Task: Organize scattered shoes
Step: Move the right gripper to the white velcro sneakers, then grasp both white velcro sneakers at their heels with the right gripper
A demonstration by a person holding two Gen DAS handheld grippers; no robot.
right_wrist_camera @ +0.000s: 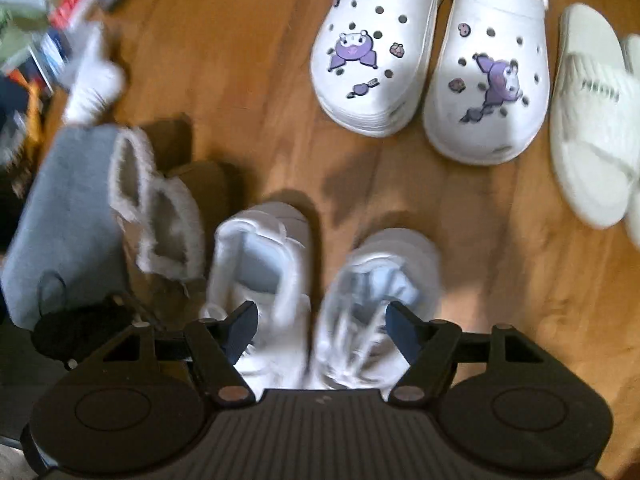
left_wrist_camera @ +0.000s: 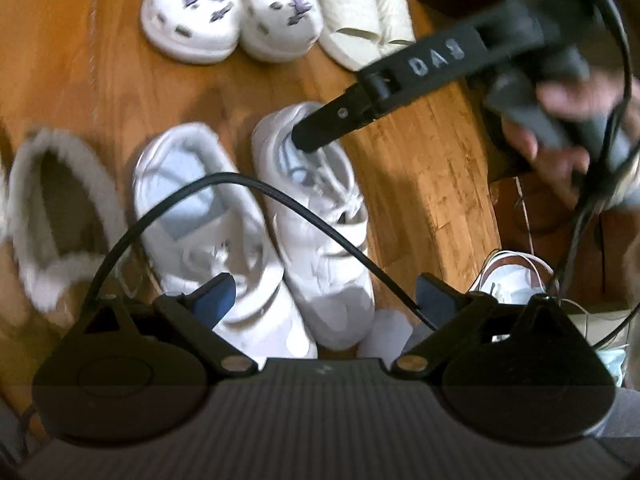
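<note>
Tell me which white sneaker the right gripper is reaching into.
The sneaker with loose laces, nearer the bare floor. The right gripper has its tip at the opening, while the other sneaker, beside the fur-lined slipper, is untouched.

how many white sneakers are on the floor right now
2, side by side: the left sneaker beside the fur-lined slippers, the right sneaker next to it below the clogs. More may be hidden.

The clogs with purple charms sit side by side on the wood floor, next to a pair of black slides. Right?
Not quite. The clogs do sit side by side on the wood floor, but the slides beside them are cream-white, not black, as the right wrist view shows.
</note>
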